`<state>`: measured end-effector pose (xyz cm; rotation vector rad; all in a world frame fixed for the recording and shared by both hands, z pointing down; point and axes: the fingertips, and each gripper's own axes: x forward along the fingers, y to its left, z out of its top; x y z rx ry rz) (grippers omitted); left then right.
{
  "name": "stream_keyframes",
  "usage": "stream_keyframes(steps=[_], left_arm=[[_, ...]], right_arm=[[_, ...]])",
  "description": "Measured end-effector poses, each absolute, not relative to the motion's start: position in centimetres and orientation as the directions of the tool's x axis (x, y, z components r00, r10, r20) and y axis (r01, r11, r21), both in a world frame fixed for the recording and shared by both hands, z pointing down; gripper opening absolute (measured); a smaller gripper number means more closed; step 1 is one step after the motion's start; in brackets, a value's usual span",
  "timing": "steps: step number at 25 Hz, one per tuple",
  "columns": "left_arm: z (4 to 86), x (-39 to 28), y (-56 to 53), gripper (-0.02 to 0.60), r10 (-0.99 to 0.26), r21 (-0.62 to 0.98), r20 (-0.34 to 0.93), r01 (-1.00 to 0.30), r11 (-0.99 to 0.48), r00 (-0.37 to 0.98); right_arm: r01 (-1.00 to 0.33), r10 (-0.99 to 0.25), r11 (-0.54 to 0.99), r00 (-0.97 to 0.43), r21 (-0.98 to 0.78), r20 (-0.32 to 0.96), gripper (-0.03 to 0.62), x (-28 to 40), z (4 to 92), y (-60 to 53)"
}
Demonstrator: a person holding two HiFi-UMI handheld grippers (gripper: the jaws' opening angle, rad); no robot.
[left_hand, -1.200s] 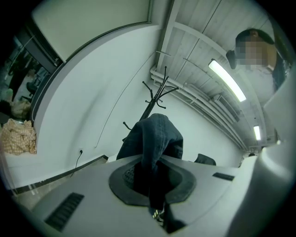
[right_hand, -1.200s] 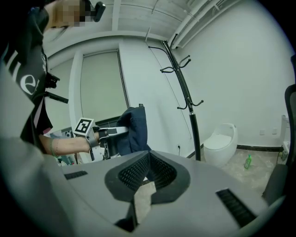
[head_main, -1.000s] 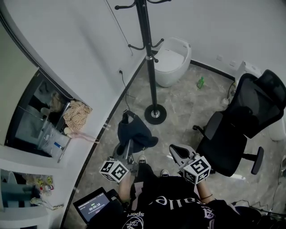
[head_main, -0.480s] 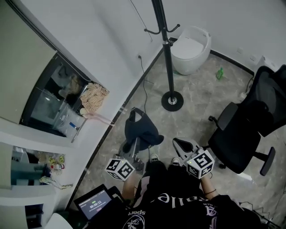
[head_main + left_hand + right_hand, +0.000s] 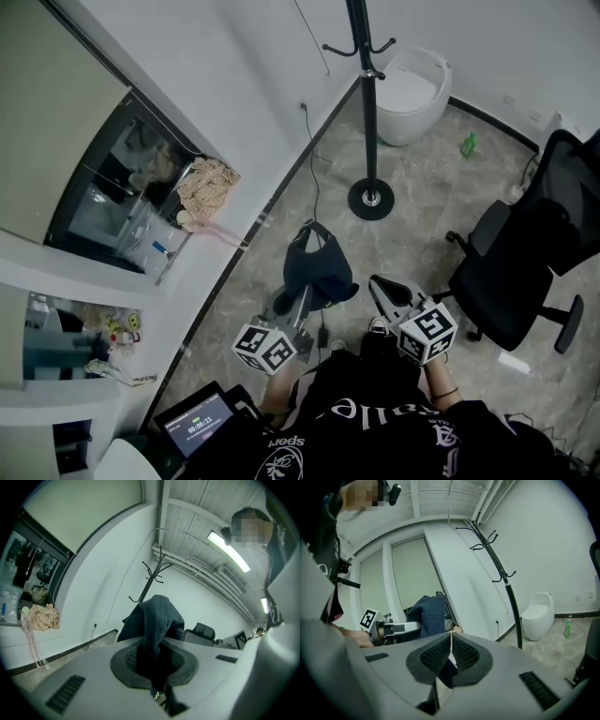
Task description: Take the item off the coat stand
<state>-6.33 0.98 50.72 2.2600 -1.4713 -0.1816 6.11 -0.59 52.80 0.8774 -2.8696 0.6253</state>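
Observation:
A dark blue cloth item (image 5: 317, 269) hangs from my left gripper (image 5: 301, 300), which is shut on its lower folds. In the left gripper view the cloth (image 5: 157, 620) rises out of the pinched jaws (image 5: 157, 667). The black coat stand (image 5: 368, 103) rises behind on its round base (image 5: 372, 200), its hooks bare, well apart from the item. My right gripper (image 5: 379, 285) hovers beside the cloth, to its right. Its pads (image 5: 461, 653) meet with nothing between them. From the right gripper view the item (image 5: 429, 616) and the stand (image 5: 502, 576) both show.
A white rounded bin (image 5: 412, 82) stands behind the stand. A black office chair (image 5: 520, 267) is at the right. The white wall (image 5: 244, 112) with a glass-fronted niche (image 5: 122, 202) runs along the left. A green bottle (image 5: 468, 144) is on the floor.
The view has drawn back from the coat stand, which now sits farther up and right. The left gripper still holds the cloth; both grippers kept their places relative to the body.

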Motion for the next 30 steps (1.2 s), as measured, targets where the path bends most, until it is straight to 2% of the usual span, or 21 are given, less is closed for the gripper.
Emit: stream_keyframes(steps=[6, 16, 30], left_arm=[[51.3, -10.3, 5.3, 0.017, -0.879, 0.412, 0.143, -0.835, -0.364, 0.454], [52.2, -14.5, 9.7, 0.017, -0.867, 0.431, 0.127, -0.814, -0.388, 0.481], [53.0, -12.6, 11.4, 0.017, -0.827, 0.445, 0.092, -0.766, -0.464, 0.555]], right_arm=[[-0.558, -0.528, 0.755, -0.829, -0.344, 0.186, 0.018, 1.3, 51.9, 3.2], [-0.600, -0.562, 0.751, -0.800, -0.276, 0.212, 0.018, -2.1, 52.4, 8.4], [-0.641, -0.608, 0.729, -0.767, -0.240, 0.204, 0.018, -0.4, 52.7, 11.4]])
